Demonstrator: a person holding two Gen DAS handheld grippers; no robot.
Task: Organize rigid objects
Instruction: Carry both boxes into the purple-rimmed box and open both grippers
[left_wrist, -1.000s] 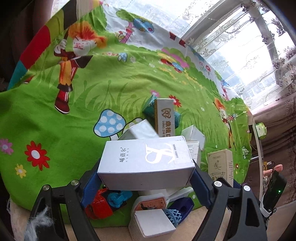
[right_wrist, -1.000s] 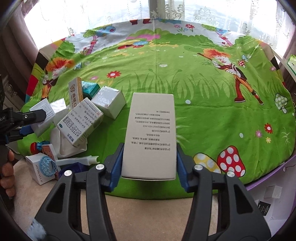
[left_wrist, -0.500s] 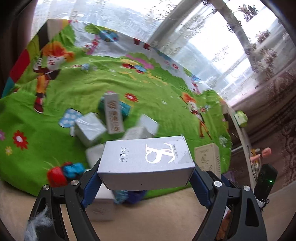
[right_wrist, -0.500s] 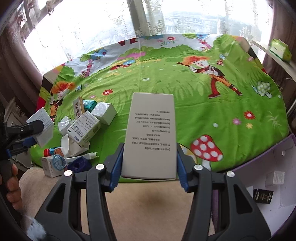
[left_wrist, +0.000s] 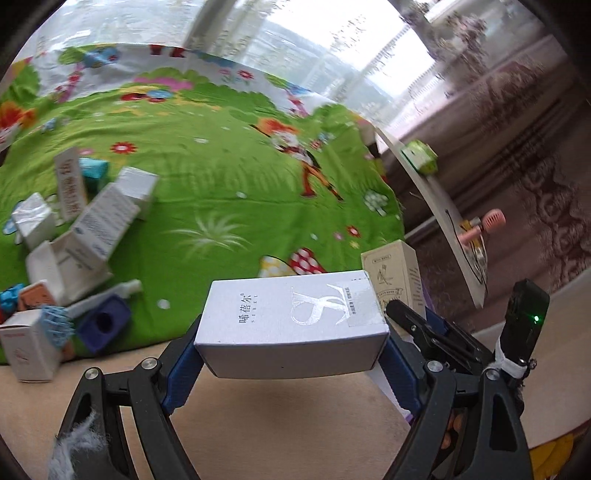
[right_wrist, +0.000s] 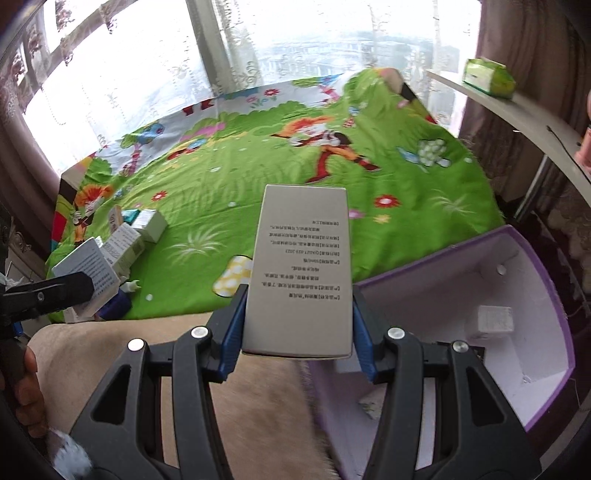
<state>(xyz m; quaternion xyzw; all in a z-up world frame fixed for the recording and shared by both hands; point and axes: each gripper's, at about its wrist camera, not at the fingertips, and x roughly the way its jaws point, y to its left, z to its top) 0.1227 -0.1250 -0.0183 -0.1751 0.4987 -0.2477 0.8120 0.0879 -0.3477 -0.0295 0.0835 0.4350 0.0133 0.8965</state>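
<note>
Before you lies the bed under a green cartoon sheet, with the purple-walled bin at its near right corner. A heap of small cartons sits at the sheet's left edge. Your left gripper has its jaws spread wide and clamped across the silver box printed "SIBEL" with Chinese characters. Your right gripper grips the grey box lengthwise, jaws narrow, its small Chinese text too fine to read

Purple bin floor half hidden behind right claw
</note>
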